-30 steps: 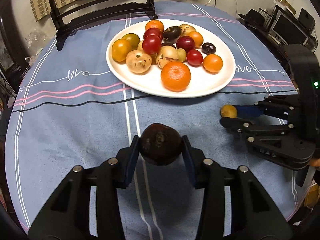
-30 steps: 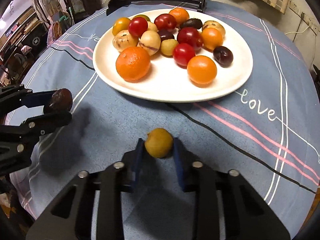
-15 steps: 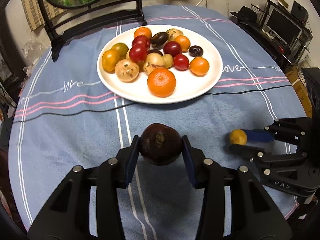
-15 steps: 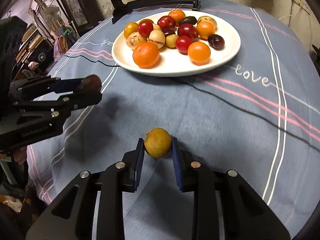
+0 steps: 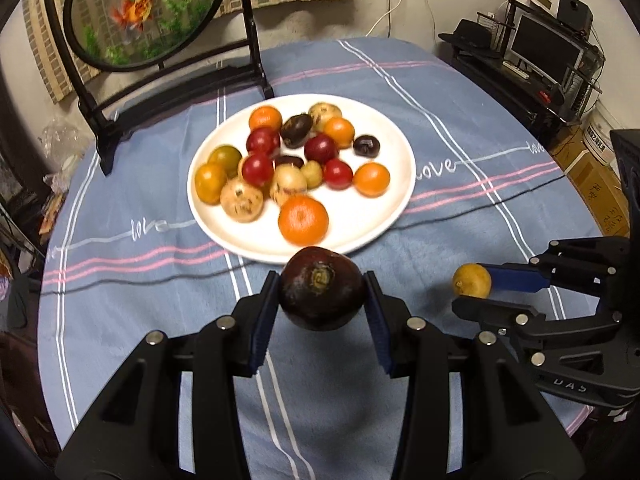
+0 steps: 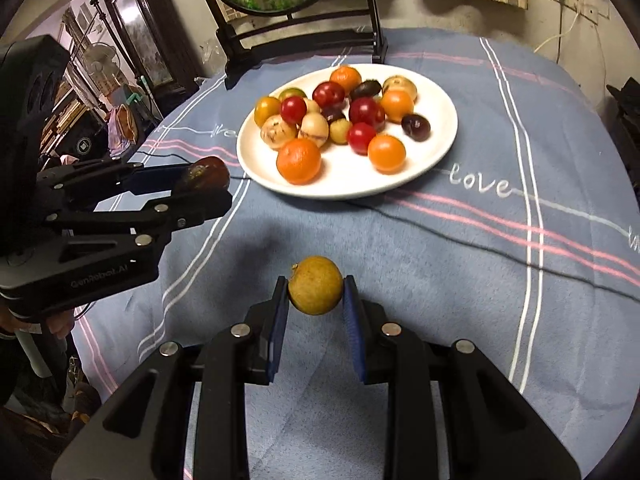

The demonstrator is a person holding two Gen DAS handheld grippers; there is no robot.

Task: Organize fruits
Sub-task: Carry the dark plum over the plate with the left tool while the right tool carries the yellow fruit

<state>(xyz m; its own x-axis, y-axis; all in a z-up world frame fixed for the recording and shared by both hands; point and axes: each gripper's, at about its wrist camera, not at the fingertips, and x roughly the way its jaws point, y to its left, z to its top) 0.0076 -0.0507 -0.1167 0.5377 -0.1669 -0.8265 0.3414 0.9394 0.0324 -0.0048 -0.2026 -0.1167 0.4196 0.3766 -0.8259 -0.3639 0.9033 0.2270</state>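
a: status of step?

b: carry step. my left gripper (image 5: 322, 300) is clamped on the dark plum (image 5: 321, 288); my right gripper (image 6: 316, 300) is nearly closed, pinching the small yellow fruit (image 6: 316, 285). both hang above the tablecloth (image 6: 440, 260), near the white plate (image 6: 436, 148).

a: next move?

b: probably sort both onto the plate. avoid the heaped fruit, the framed screen (image 5: 140, 12) behind.
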